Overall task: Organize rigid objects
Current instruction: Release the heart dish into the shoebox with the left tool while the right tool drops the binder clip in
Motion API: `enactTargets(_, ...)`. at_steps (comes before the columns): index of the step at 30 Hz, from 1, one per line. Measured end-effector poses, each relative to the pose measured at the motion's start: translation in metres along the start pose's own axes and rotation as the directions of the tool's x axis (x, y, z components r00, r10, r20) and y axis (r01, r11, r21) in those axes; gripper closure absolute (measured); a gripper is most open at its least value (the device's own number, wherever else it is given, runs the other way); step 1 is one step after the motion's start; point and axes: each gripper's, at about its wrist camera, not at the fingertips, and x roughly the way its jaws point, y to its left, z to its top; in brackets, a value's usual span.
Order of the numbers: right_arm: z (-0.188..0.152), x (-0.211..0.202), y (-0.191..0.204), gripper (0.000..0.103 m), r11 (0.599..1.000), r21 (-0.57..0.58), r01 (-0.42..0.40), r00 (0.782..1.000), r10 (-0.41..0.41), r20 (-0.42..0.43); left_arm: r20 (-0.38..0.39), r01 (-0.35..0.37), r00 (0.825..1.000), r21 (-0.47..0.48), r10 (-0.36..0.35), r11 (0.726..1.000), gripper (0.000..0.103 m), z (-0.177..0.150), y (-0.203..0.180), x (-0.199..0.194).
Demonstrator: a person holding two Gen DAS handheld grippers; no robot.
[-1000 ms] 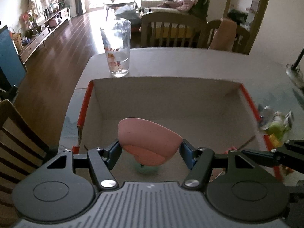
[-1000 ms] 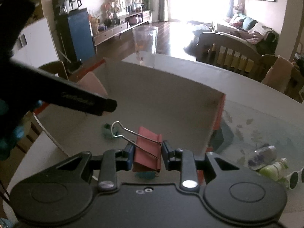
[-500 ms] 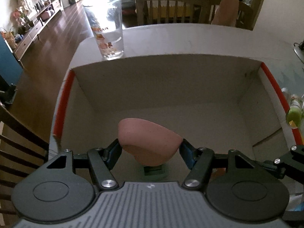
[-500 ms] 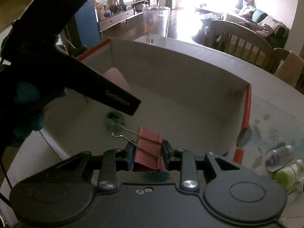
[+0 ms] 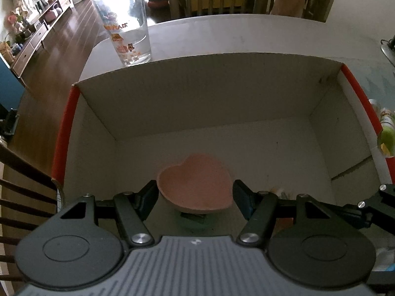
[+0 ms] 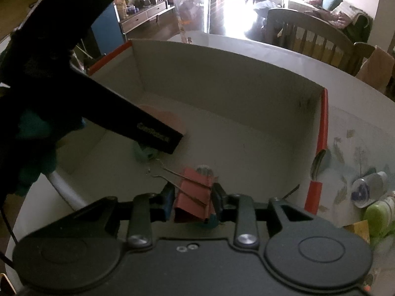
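- The left gripper (image 5: 195,194) reaches into the box (image 5: 212,103) with its jaws spread: the pink heart-shaped dish (image 5: 195,187) sits between the pads, rim up, and I see a sliver of gap on each side — it reads as let go, lying on or just above a small green thing (image 5: 193,222) on the box floor.
- The right gripper (image 6: 191,199) is clamped on a red binder clip (image 6: 193,192), its wire handles pointing forward, held over the box's near edge and not yet set down.
- Inside the box, then: the dish, the green thing under it, and bare floor toward the far wall.
- Outside the box, on its right, small bottles (image 6: 370,190) and a green container (image 6: 377,217) lie on the table — likely still to be sorted, though I cannot tell whether they count.
- A glass (image 5: 124,24) stands just behind the box's far left corner.
- My judgement: partway through; the clip goes in next.
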Motion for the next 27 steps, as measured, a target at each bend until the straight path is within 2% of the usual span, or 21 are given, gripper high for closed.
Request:
enactTargets(12, 0.000, -0.014, -0.006, 0.061, 0.999, 0.036, -0.021, 1.000, 0.021, 0.003, 0.064, 0.020, 0.998, -0.053, -0.017, 0.998, 0.036, -0.006, 0.007, -0.021)
enactTargets(17, -0.003, -0.029, -0.001, 0.058, 0.999, 0.034, -0.026, 0.999, 0.025, 0.025, 0.096, 0.024, 0.995, -0.058, -0.018, 0.998, 0.036, -0.009, 0.007, -0.036)
enactTargets(21, -0.004, -0.038, -0.002, 0.049, 0.999, 0.039, -0.028, 0.999, 0.026, 0.047, 0.124, 0.029, 0.992, -0.060, -0.021, 0.998, 0.036, -0.014, 0.008, -0.051)
enactTargets(27, -0.005, -0.051, -0.001, 0.047, 0.999, 0.045, -0.028, 0.997, 0.025, 0.079, 0.162, 0.038, 0.986, -0.063, -0.027, 0.997, 0.036, -0.021, 0.007, -0.071)
